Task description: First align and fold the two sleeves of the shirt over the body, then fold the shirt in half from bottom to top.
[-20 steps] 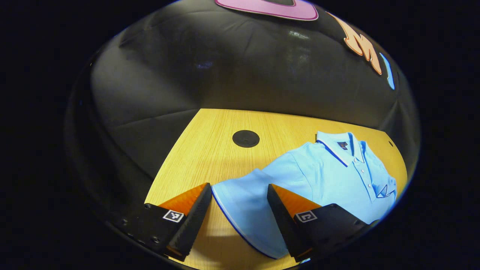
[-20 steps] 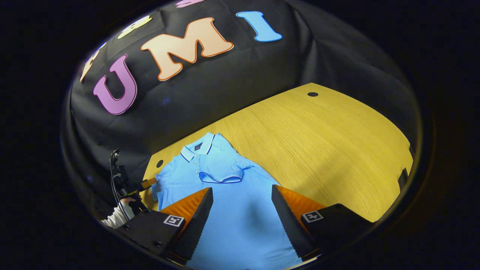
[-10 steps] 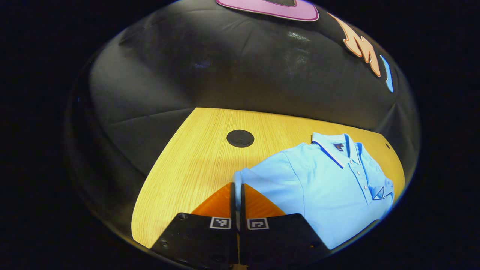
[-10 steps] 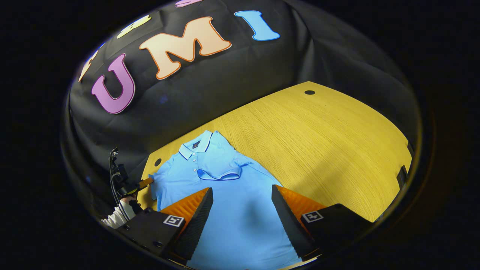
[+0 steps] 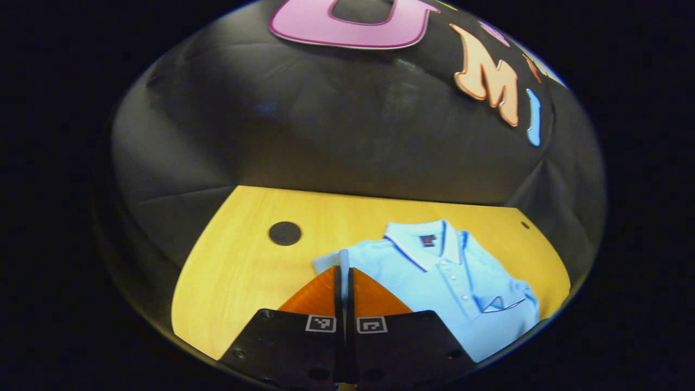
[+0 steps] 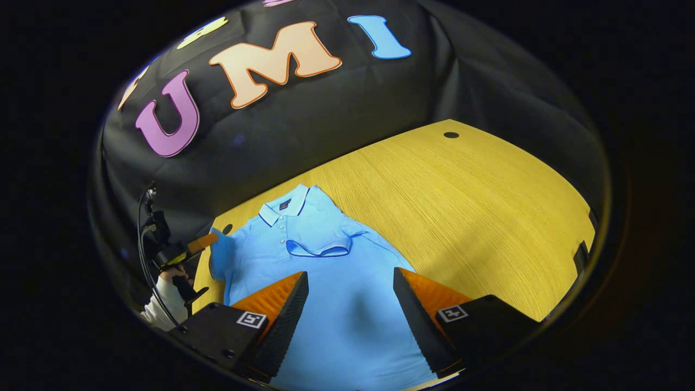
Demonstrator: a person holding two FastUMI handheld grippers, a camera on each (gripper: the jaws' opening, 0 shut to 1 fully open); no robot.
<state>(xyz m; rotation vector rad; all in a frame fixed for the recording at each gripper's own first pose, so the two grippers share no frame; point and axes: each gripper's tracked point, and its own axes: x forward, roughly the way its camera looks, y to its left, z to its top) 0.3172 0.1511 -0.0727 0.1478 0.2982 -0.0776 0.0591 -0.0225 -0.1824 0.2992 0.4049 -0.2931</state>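
Light is falling from above onto the yellow wood-grain tabletop (image 6: 461, 195), leaving it bright and evenly lit in the right gripper view, while the black cloth wall behind is staying dim with faint sheen along its creases. In the left gripper view the whole picture is looking slightly soft and smeared, so the light blue polo shirt (image 5: 450, 282) is losing its crisp edges. In the right gripper view that shirt (image 6: 326, 271) is reading sharp. Fisheye distortion is bending the table's edges into curves, and both pictures are darkening toward their round borders.
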